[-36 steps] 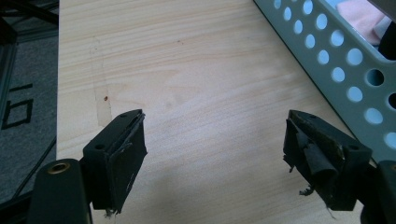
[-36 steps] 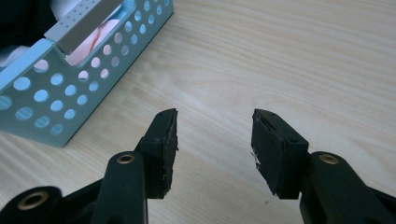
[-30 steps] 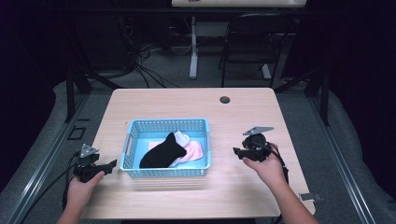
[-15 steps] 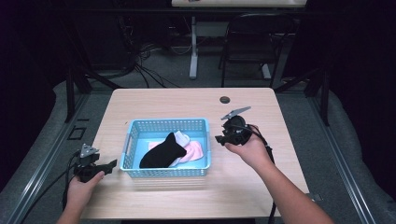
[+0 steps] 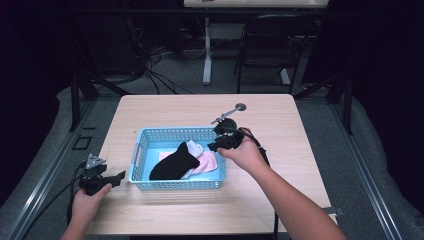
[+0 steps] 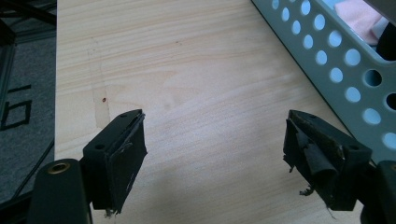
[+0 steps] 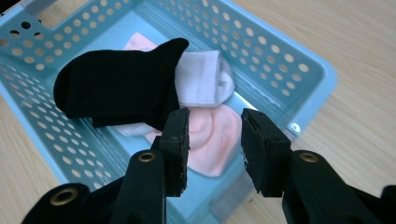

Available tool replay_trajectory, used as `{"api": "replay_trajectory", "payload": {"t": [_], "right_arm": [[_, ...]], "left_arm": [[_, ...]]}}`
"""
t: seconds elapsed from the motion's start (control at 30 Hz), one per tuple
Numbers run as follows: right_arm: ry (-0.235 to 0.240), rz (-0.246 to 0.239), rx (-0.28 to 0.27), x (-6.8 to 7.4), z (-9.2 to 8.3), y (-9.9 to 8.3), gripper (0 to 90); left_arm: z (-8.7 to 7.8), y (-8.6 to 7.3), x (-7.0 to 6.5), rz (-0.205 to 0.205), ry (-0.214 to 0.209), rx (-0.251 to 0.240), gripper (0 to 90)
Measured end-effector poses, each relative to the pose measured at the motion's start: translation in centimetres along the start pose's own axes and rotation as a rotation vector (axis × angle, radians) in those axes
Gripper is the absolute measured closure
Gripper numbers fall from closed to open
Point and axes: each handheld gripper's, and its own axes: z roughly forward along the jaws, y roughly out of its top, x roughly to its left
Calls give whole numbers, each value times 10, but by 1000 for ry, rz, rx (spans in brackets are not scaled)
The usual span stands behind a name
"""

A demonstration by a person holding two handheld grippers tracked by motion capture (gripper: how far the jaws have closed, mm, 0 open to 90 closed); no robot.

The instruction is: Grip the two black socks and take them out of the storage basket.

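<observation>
Blue perforated plastic basket (image 5: pixel 176 184) sits on a light wood table (image 5: pixel 280 120), a bit left of centre and toward the near edge; basket has a slot handle on its left end wall; inside: black sock (image 5: pixel 172 162) on top, lying across the middle, toe end toward the near left; white sock (image 5: pixel 196 148) under it, ribbed cuff sticking out at the far right of the black one; pink sock (image 5: pixel 210 162) at the bottom, showing on the right side of the basket floor next to the right wall; in the right gripper view black sock (image 7: pixel 116 86) overlaps white sock (image 7: pixel 201 79), pink sock (image 7: pixel 215 135) below both; bare basket floor visible at the far side and near left

Right gripper (image 5: pixel 216 146) held by right hand (image 5: pixel 245 152) above the basket's right far corner, pointing left and down into it; its jaws parted by a moderate gap, nothing between them, pink sock seen through the gap; not touching any sock

Left gripper (image 5: pixel 119 177) in left hand (image 5: pixel 87 200) at the near left edge of the table, just left of the basket, apart from it; its jaws spread wide, empty, over bare wood; basket wall (image 6: pixel 336 70) to one side in the left gripper view

Small dark round object (image 5: pixel 240 106) on the far part of the table, well apart from the basket; cannot tell what it is
</observation>
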Motion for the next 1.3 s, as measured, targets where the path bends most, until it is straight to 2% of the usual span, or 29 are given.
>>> {"api": "replay_trajectory", "payload": {"t": [0.27, 0.4, 0.43, 0.6, 0.63, 0.73, 0.83, 1.03, 1.3], "right_arm": [[41, 10, 34, 10, 25, 13, 619], [63, 14, 63, 16, 42, 21, 627], [64, 26, 56, 19, 47, 21, 628], [79, 18, 85, 23, 60, 27, 632], [89, 32, 88, 26, 67, 28, 631], [91, 33, 90, 29, 72, 29, 631], [102, 56, 94, 32, 83, 33, 625], [78, 86, 126, 30, 98, 35, 603], [83, 111, 155, 26, 113, 36, 592]], "left_arm": [[0, 0, 0, 4, -2, 1, 209], [0, 0, 0, -1, -2, -1, 209], [0, 0, 0, 0, -2, 1, 209], [0, 0, 0, 2, -2, 0, 209], [0, 0, 0, 2, -3, 0, 209], [0, 0, 1, 2, -3, 1, 209], [0, 0, 1, 0, -4, -1, 209], [0, 1, 1, 2, -4, -3, 209], [-1, 1, 1, 1, -5, -7, 209]]}}
